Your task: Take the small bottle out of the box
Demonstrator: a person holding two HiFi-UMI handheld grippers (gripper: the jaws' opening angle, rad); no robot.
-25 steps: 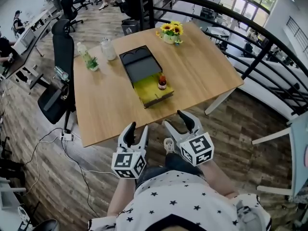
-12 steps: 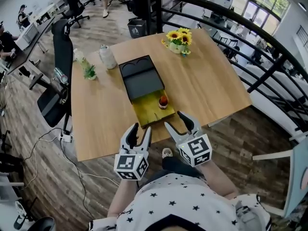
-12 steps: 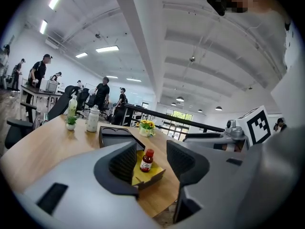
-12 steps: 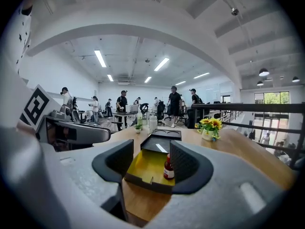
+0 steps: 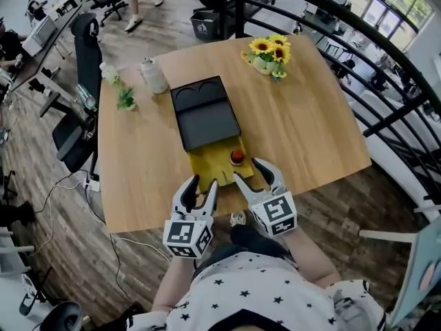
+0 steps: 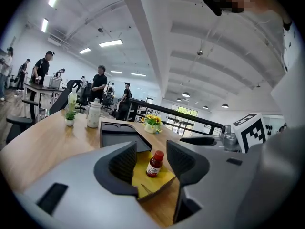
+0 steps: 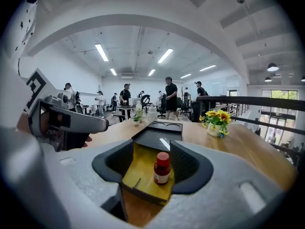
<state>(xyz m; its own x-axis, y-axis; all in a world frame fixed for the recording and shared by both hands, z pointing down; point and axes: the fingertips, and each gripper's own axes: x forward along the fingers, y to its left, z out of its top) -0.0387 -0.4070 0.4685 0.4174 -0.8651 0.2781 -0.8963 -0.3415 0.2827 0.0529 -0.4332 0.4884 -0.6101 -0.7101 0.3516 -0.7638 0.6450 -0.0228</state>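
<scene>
— While the left gripper [image 5: 200, 188] and the right gripper [image 5: 253, 174] hang over the near edge of the table [image 5: 310, 129], both with jaws spread and nothing between them, where does the small bottle [image 5: 236, 157] stand?

— Upright in the yellow tray [image 5: 207, 172] of the box [image 5: 200, 126], on the tray's right side, near the mouth of the black cover [image 5: 203, 95]. Each gripper view frames it between the jaws, but it sits well beyond their tips.

— What could go wrong from here?

— The bottle looks narrow and tall for its base. I judge that a jaw coming in off-centre and nudging its side may tip it over in the tray. A pinch on the red cap alone could slip. The tray also looks light, so a jaw that catches its low wall may drag the whole tray across the table. And the right gripper is the nearer one, so if both reach at once the two may knock together.

— Count things for me.

— One small bottle, one box made of one tray and one cover, and two grippers. Farther back there is one pot of sunflowers [image 5: 270, 50], one white jar [image 5: 153, 74], one clear bottle [image 5: 107, 71] and one small potted plant [image 5: 125, 100].
</scene>
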